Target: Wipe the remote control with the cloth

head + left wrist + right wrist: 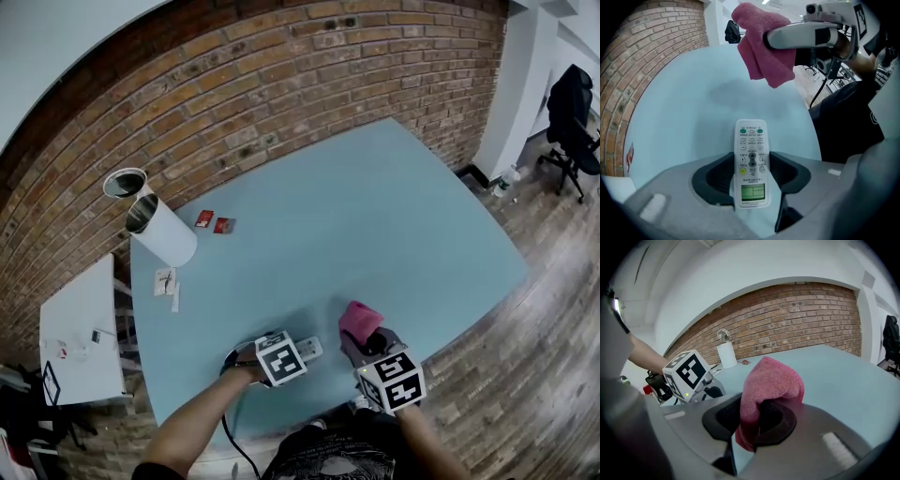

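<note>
A white remote control (311, 348) (751, 161) with a small green screen lies on the light-blue table (375, 225) near its front edge. My left gripper (298, 354) (751, 169) points steeply down over it, with one pad against each long side of the remote. A pink cloth (358, 320) (771, 380) (764, 47) is bunched up in my right gripper (364, 339) (757, 420), which is shut on it. The cloth hangs in the air just right of the remote and is apart from it.
A white cylinder (161, 230) and a metal can (125, 183) stand at the table's far left, with red packets (214, 223) and a small white item (169, 281) nearby. A white side table (80, 328) stands left. A brick wall runs behind, and an office chair (572, 112) is far right.
</note>
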`<state>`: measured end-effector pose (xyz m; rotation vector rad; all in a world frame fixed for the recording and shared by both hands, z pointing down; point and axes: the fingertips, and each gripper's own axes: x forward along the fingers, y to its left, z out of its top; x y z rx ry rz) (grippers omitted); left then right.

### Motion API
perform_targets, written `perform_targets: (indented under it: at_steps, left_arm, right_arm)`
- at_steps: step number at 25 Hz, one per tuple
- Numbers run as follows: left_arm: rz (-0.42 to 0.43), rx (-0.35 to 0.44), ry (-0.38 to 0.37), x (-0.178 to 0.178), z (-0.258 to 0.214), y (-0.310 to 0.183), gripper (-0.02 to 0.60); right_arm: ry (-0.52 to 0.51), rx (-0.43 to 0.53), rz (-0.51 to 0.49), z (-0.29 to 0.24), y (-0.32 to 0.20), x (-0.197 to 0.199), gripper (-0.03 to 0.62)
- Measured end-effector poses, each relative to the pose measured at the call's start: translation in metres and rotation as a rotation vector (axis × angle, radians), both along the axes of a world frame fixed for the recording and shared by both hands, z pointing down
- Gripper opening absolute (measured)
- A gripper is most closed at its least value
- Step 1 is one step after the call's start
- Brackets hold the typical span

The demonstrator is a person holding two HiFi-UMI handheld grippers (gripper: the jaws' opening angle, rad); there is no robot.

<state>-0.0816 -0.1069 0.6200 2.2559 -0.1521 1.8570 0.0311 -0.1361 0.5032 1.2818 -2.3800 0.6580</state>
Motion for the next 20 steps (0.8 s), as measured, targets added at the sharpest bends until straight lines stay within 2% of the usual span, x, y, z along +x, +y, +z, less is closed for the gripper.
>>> perform_targets:
  at_steps: [4,5,7,10,12,14,16,20]
  left_arm:
    - [-0.052,-0.016,0.019,-0.002,-0.001,-0.003,0.233]
    - [-0.088,-0.028,0.045,-0.001,-0.003,-0.003,0.233]
    - [-0.187,-0.063,0.147,0.007,-0.014,-0.005,0.233]
    - [-0.346,-0.133,0.35,0.023,-0.042,-0.014,0.233]
    - [-0.412,-0.232,0.542,0.039,-0.067,-0.014,0.235]
    - [-0.447,-0.356,0.775,0.056,-0.099,-0.013,0.235]
    - [-0.477,-0.453,0.974,0.065,-0.129,-0.015,0.235]
    - [-0.509,-0.6,1.219,0.068,-0.171,-0.02,0.235]
  right_arm:
    - [-0.021,0.007,-0.045,0.004,-0.008,-0.004,0.063]
    - [-0.026,0.01,-0.054,0.004,-0.01,-0.005,0.063]
    - [-0.037,0.026,-0.066,-0.001,-0.016,-0.005,0.063]
    - [-0.06,0.069,-0.075,-0.014,-0.024,-0.002,0.063]
    - [-0.066,0.108,-0.081,-0.026,-0.029,0.001,0.063]
    - [-0.057,0.164,-0.094,-0.043,-0.035,0.004,0.063]
    - [-0.048,0.234,-0.116,-0.064,-0.04,0.005,0.063]
    - [-0.018,0.398,-0.211,-0.108,-0.043,-0.005,0.063]
